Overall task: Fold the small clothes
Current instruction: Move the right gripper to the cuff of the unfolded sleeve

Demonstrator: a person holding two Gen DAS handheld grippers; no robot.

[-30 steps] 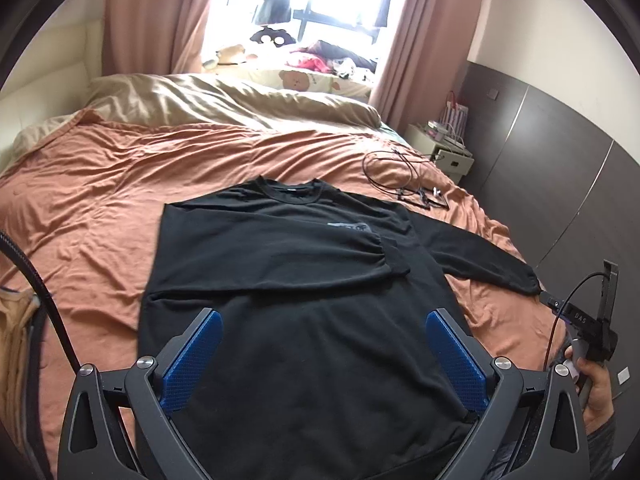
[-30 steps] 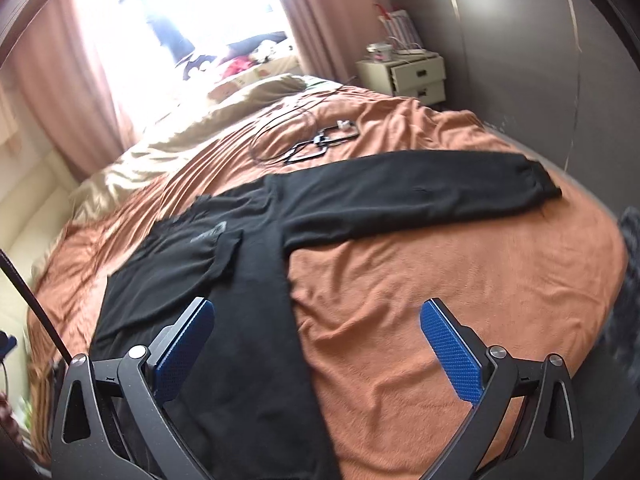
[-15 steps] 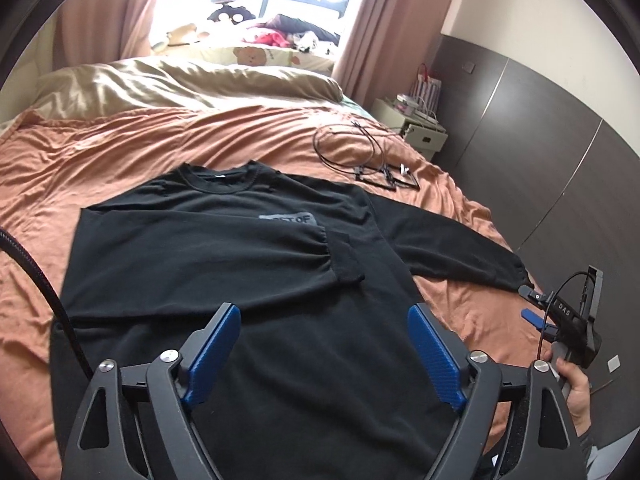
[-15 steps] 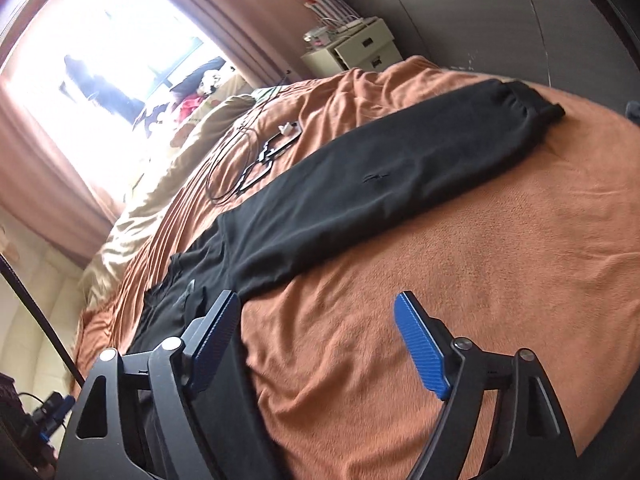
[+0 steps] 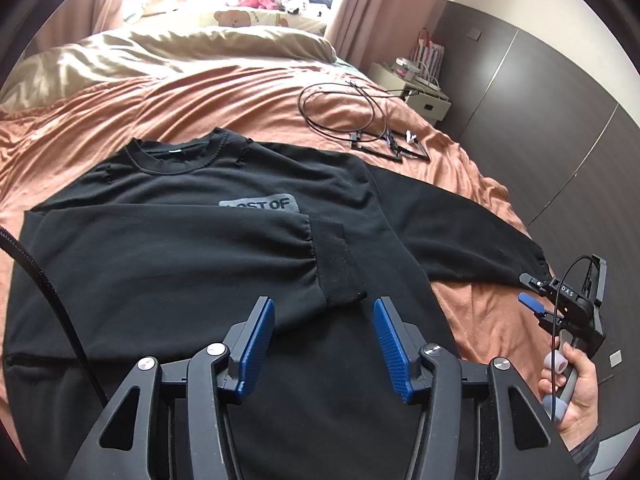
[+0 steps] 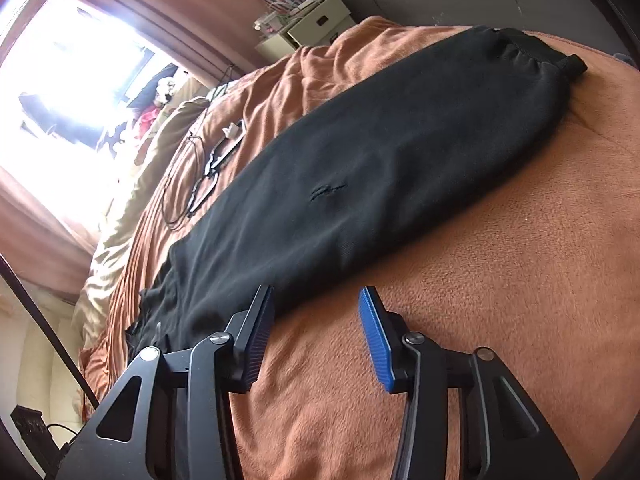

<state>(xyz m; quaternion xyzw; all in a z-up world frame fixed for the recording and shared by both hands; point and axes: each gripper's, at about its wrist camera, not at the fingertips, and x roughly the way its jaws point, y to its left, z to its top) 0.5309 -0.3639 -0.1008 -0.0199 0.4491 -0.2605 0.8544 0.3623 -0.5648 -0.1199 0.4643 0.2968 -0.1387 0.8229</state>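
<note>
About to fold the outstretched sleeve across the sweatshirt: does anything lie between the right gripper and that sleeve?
Nothing visible does. Only bare bedspread lies between the right gripper and the outstretched sleeve; its closing jaws hold nothing. The cable lies beyond the sleeve.

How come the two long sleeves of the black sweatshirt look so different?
The folded sleeve lies across the black sweatshirt's chest, its cuff partly covering the grey logo patch. The outstretched sleeve lies straight out on the orange bedspread, its cuff near the bed's edge. Both are black with ribbed cuffs.
</note>
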